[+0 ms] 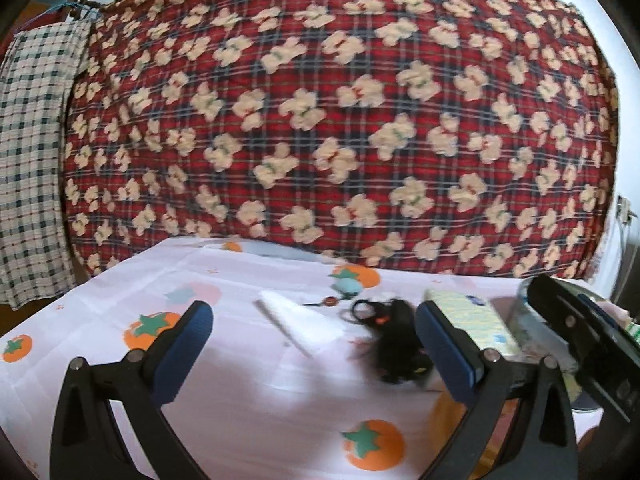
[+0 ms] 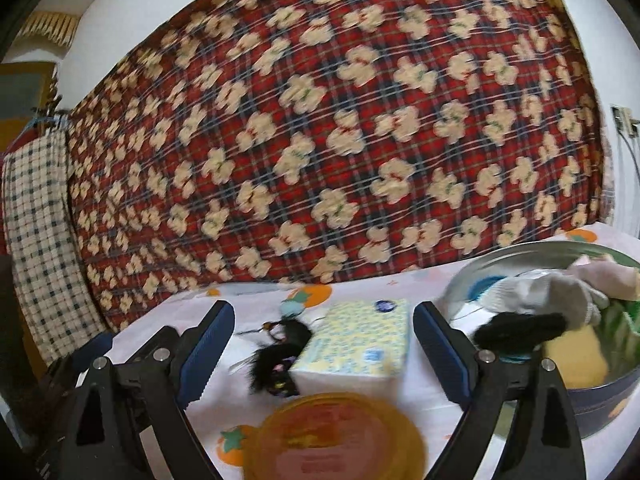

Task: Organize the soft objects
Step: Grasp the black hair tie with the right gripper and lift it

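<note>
We look along both grippers over a surface [image 1: 256,392] under a white cloth printed with orange fruit, and a red plaid blanket [image 1: 340,120] hangs behind it. Our left gripper [image 1: 316,344] has its fingers spread wide with nothing between the pads. Beyond it, from left to right, lie a flat white pack [image 1: 300,324], a blurred black furry piece [image 1: 396,340] and a yellow-patterned tissue pack [image 1: 472,320]. Our right gripper [image 2: 324,344] is likewise wide open and empty; the tissue pack [image 2: 356,340] sits between its fingers in the view but untouched, the black piece [image 2: 276,356] just left of it, and an orange lid [image 2: 336,440] nearer us. At far right a metal bowl [image 2: 500,256] holds a grey glove [image 2: 560,292], a black tuft [image 2: 520,332], a yellow sponge [image 2: 576,356] and a pink cloth [image 2: 608,276].
</note>
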Demonstrator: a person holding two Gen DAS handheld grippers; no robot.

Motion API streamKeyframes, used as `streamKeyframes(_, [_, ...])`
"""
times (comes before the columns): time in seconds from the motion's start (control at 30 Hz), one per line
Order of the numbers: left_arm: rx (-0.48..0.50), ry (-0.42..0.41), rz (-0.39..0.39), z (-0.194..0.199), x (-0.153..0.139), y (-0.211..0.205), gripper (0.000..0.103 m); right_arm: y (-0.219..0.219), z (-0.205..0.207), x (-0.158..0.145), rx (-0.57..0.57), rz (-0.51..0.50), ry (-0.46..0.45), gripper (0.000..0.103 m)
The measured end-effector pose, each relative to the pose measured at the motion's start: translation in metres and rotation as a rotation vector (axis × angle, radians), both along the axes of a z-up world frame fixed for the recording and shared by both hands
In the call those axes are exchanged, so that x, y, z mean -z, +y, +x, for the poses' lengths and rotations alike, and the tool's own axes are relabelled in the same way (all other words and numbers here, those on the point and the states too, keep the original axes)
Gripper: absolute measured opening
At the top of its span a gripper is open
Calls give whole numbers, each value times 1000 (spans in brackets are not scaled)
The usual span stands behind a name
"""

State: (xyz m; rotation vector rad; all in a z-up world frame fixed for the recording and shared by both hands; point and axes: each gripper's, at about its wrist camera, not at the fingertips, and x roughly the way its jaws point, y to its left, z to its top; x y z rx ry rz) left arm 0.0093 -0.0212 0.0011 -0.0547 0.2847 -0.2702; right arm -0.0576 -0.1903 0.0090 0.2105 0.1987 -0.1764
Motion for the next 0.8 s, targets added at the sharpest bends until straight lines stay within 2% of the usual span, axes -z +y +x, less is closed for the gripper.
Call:
streamKeyframes(0.07, [-22, 29, -4, 11, 2, 6, 103, 8, 10, 1, -30, -2, 38, 91])
streamKeyframes(0.1, [-30, 39, -8, 15, 2, 9, 103, 11, 15, 2, -43, -3, 62, 85])
streamKeyframes(0.13, [-42, 47, -10, 20, 3, 11, 103, 14, 21, 2, -52, -8, 88, 74])
streamKeyframes(0.2, [-65, 43, 17, 31, 3, 12, 103, 19, 40, 3, -82, -7, 179, 58])
streamKeyframes(0.3, [-115, 43, 101, 55, 4, 5, 102, 21, 70, 4, -116, 11, 308, 58])
streamKeyframes(0.37, [-137, 64, 115, 74, 5, 4, 102, 21, 90, 4, -117, 6, 384, 58])
streamKeyframes(0.43, [-143, 116, 92, 89, 8, 9, 102, 21, 106, 3, -115, -8, 434, 57])
streamKeyframes(0.6, [-168, 215, -61, 103, 15, 42, 102, 22, 146, 7, -125, -65, 551, 54])
streamKeyframes(0.7, [-217, 261, -79, 111, 19, 56, 102, 21, 170, 17, -151, -40, 646, 49])
streamKeyframes(0.8, [-251, 321, -140, 118, 25, 71, 102, 25, 187, 29, -170, -46, 742, 48])
